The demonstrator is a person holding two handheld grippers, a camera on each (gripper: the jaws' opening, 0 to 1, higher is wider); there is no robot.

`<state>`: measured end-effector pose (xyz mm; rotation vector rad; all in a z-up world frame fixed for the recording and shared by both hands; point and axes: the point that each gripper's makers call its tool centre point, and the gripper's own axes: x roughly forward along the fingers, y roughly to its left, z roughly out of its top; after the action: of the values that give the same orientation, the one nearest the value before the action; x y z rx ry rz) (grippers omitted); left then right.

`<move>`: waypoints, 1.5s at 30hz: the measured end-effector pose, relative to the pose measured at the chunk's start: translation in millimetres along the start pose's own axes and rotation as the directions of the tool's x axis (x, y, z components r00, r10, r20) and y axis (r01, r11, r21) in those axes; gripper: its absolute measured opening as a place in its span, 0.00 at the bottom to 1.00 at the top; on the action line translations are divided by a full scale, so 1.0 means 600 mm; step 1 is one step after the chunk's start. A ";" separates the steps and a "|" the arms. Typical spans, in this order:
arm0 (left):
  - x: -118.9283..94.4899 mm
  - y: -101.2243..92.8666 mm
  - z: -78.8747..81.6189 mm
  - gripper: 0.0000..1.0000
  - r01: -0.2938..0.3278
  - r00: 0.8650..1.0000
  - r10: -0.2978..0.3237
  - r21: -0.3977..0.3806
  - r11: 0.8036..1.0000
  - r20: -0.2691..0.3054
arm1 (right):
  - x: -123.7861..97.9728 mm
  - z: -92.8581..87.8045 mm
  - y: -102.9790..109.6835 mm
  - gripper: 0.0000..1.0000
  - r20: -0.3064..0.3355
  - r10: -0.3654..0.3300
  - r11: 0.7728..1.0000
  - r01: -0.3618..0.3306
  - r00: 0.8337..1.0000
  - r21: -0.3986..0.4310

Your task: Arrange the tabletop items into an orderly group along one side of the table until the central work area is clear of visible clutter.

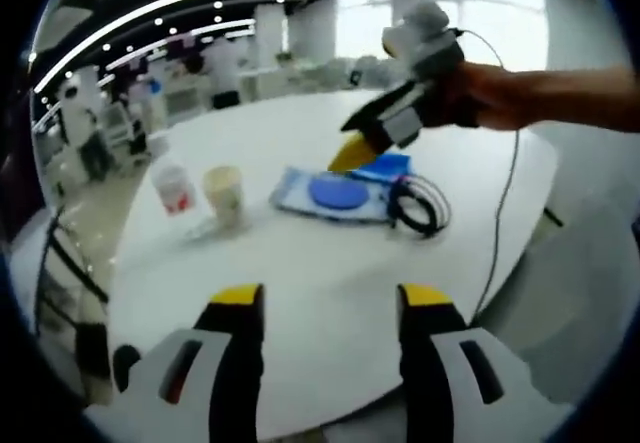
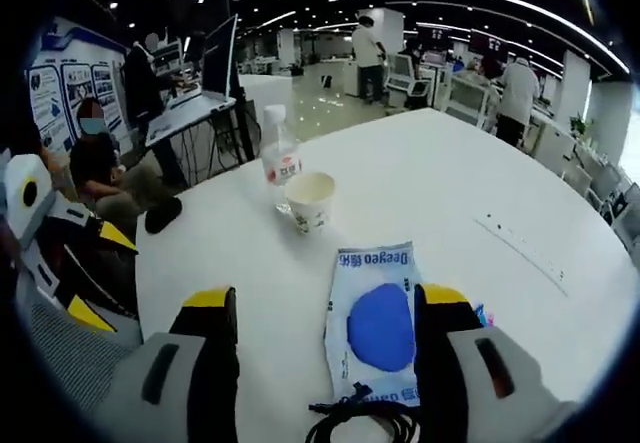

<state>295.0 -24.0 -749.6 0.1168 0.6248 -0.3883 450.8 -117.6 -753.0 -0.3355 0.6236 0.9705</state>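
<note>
A white packet with a blue disc (image 1: 338,194) (image 2: 376,325) lies flat on the round white table (image 1: 300,263) (image 2: 450,183). A coiled black cable (image 1: 420,206) (image 2: 362,423) rests against its near end. A paper cup (image 1: 224,195) (image 2: 310,201) and a small clear bottle (image 1: 172,186) (image 2: 280,156) stand side by side further along. My left gripper (image 1: 330,298) (image 2: 62,253) is open over the table's near edge, holding nothing. My right gripper (image 2: 325,301) (image 1: 372,135) is open just above the packet, which lies partly between its jaws.
A dark rounded object (image 2: 162,213) (image 1: 125,360) sits at the table's edge near the left gripper. A small blue item (image 1: 388,166) lies beside the packet. Off the table are people, desks and a laptop on a stand (image 2: 213,75).
</note>
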 end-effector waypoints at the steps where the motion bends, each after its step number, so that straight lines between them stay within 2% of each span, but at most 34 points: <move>1: 0.000 0.000 -0.001 0.49 0.003 1.000 -0.003 -0.003 1.000 -0.001 | -0.006 -0.008 -0.001 0.72 0.000 -0.005 1.000 0.005 1.000 0.015; 9: 0.001 -0.002 -0.004 0.49 0.007 1.000 -0.007 0.004 1.000 -0.008 | -0.046 -0.049 0.005 0.72 -0.006 -0.041 0.997 0.041 0.999 0.065; 26: 0.003 -0.007 -0.009 0.49 0.015 1.000 -0.015 0.013 1.000 -0.021 | -0.102 -0.125 0.022 0.72 -0.010 -0.094 0.981 0.094 0.996 0.170; 31: 0.002 -0.007 -0.009 0.49 0.014 1.000 -0.014 0.010 1.000 -0.023 | -0.113 -0.148 0.032 0.73 -0.022 -0.101 0.975 0.103 0.995 0.196; 36: 0.002 -0.009 -0.010 0.49 0.017 1.000 -0.016 0.017 1.000 -0.027 | -0.117 -0.174 0.044 0.74 -0.052 -0.090 0.980 0.098 0.995 0.174; 45: 0.000 -0.005 -0.012 0.49 0.005 1.000 -0.004 0.011 1.000 -0.028 | -0.125 -0.200 0.049 0.74 -0.064 -0.093 0.972 0.105 0.994 0.212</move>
<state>290.1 -25.1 -755.5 0.1313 0.6509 -0.3950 354.3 -214.8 -798.7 -0.1981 0.7472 0.7921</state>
